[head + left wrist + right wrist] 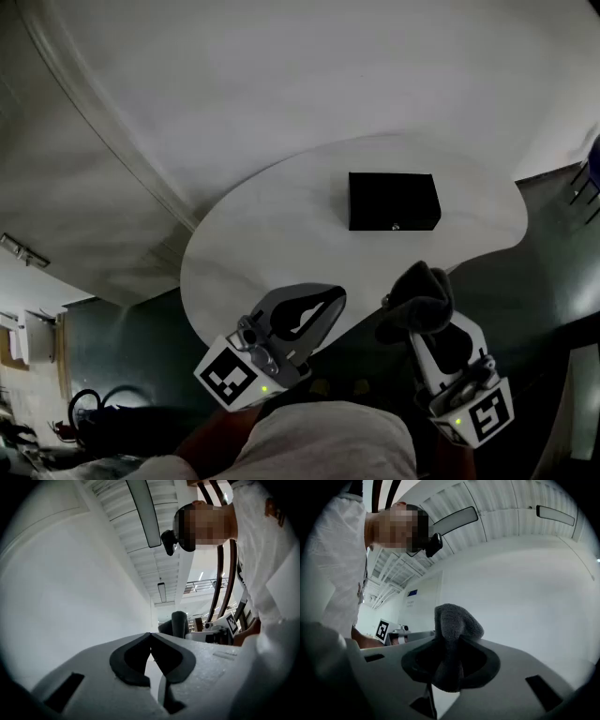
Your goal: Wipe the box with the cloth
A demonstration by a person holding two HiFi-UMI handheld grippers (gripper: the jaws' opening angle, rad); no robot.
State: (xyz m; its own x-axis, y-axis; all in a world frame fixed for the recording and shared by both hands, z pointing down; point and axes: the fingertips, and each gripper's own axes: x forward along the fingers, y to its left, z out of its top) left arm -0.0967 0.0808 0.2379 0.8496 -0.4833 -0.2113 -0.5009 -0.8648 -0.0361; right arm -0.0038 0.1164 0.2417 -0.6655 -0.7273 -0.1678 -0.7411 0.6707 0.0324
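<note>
A black box (394,202) lies on the round white table (262,234), towards its far right. My right gripper (419,298) is at the table's near edge, shut on a dark grey cloth (417,300) bunched between its jaws. In the right gripper view the cloth (452,641) sticks up out of the closed jaws and the gripper (451,651) points slightly upward at a white wall. My left gripper (330,302) hovers over the table's near edge, left of the right one, shut with nothing in it. In the left gripper view its tips (150,634) meet.
The table edge curves round in front of me, with dark floor (544,272) to the right and below. A pale wall (234,75) rises behind the table. The person's torso in a white shirt (267,573) shows in both gripper views.
</note>
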